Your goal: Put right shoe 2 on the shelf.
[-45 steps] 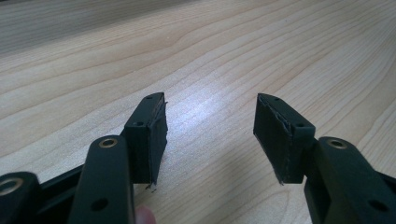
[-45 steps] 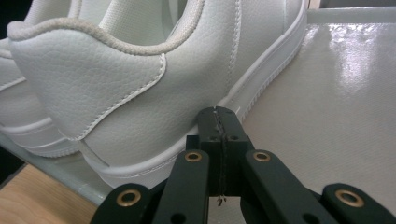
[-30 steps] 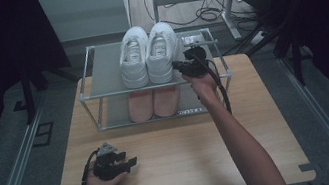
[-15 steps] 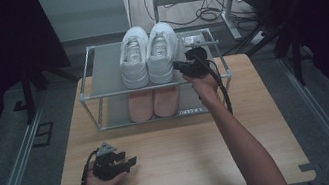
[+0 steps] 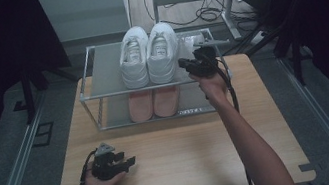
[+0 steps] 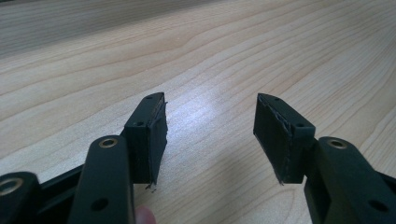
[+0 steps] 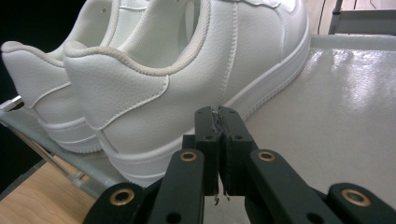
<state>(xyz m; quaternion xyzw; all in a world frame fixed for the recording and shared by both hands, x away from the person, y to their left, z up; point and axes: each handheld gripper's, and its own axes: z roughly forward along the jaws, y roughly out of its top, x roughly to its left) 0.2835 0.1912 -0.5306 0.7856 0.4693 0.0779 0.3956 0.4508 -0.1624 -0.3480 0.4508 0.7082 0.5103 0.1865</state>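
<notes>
Two white sneakers [image 5: 148, 54] beside right tool [image 7: 218, 122] (jaws together).

White sneakers [image 5: 148, 54], pink shoes [image 5: 153, 102] beneath, grey shelf [image 5: 103, 72], pale wood-grain table [image 5: 189, 159], black right gripper [image 7: 217, 122]

On the upper shelf [image 5: 109, 76] I see the two white sneakers [image 5: 149, 59] standing side by side in the middle; flat room stays open at both sides of them. The lower level is blocked in the centre by the pink shoes [image 5: 153, 103]. The table [image 5: 189, 159] before the rack is open.
</notes>
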